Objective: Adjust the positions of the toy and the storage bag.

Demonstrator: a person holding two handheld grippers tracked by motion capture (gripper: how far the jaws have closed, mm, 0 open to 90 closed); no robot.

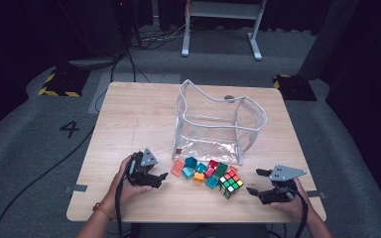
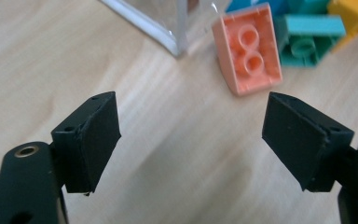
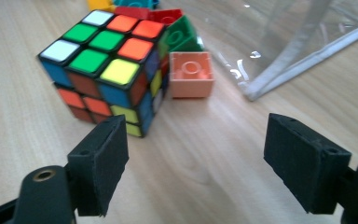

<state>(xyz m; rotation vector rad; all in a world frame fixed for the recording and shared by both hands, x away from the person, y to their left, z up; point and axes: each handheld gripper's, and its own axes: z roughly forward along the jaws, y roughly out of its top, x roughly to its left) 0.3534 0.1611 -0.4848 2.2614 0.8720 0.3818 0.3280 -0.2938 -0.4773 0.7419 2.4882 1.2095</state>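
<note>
High view: the wooden table (image 1: 129, 119) carries a clear plastic bag (image 1: 213, 124) standing open at centre frame, with a heap of toy bricks (image 1: 201, 171) along its lower edge and a puzzle cube (image 1: 230, 184) at the heap's lower-right end. The left gripper (image 1: 159, 179) sits lower left of centre, jaws apart w/ nothing btwn them, tips pointing right toward the heap. The right gripper (image 1: 256, 182) sits lower right, jaws also spread and empty, tips pointing left toward the cube. The cube lies just beside the right gripper's tips; the left one is nearer the heap's orange end.

Left gripper view: both black jaws rise from the bottom corners, wide apart, bare table btwn them. A salmon brick (image 2: 248, 49) lies straight ahead, upper centre-right of frame, tilted on edge w/ its hollow underside facing the camera, long axis running roughly up-down in frame. Teal bricks (image 2: 310, 39) sit to its right, the bag's corner seam to its upper left. Judgement: the approach is fwd and slightly right; the jaws would span the brick's short side.

Right gripper view: jaws open, nothing held. The cube (image 3: 107, 70) fills upper left, ahead and left of the gap. A small salmon brick (image 3: 191, 74), stud up, sits touching or just beside its right face, closer to the gap's centre line. The bag wall occupies upper right. Judgement: this hand is the nearer one for the cube, but must shift left to centre on it.
</note>
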